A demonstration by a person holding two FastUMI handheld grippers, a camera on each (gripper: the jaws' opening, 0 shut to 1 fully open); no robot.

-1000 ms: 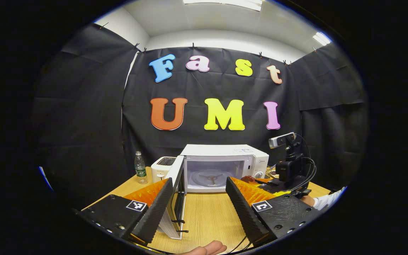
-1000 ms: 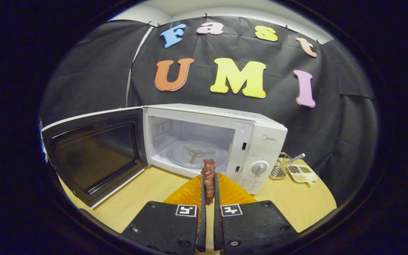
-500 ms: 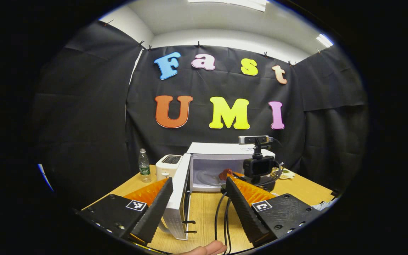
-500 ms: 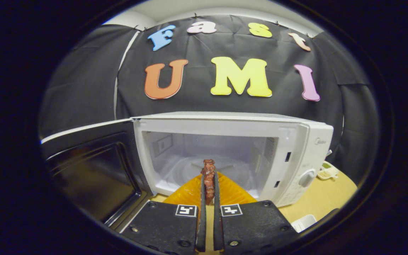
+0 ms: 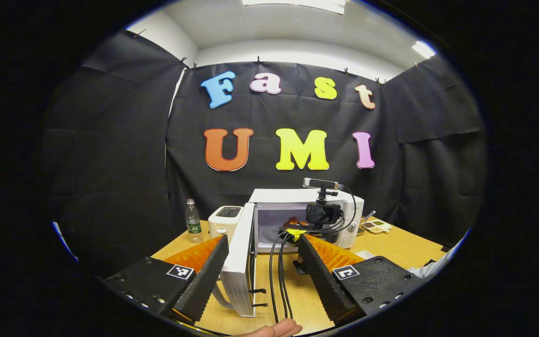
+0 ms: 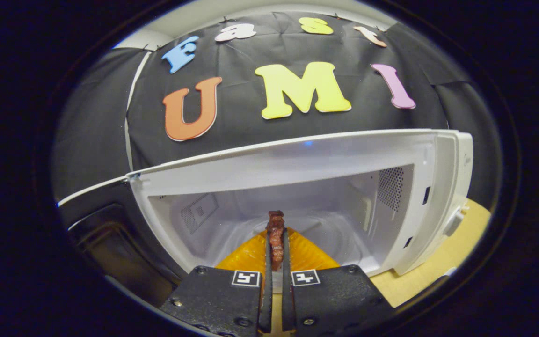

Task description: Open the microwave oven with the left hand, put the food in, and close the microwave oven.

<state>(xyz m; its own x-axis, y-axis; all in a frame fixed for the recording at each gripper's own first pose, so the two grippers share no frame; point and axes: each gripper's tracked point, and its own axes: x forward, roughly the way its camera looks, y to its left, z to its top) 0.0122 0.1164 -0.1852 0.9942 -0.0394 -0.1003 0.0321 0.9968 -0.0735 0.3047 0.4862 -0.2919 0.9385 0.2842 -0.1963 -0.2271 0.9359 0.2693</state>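
In the left gripper view we see a clear plastic bottle [image 5: 193,220], a white toaster [image 5: 224,220], our left tongs [image 5: 261,248] spread apart around the white microwave's open door [image 5: 240,262]. Our right tongs [image 6: 274,243], clamped on the reddish-brown food strip [image 6: 276,234], reach into the white microwave oven [image 6: 297,187] on the wooden desk [image 5: 405,243].

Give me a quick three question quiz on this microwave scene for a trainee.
1. True or false: the microwave door is open.
2. What does the right gripper hold? A) bottle B) food C) toaster
3. Fill in: the left gripper is ____ and holds nothing.

Key: 1 true. 2 B, the food is pinched between both fingers at the mouth of the microwave. 3 open.
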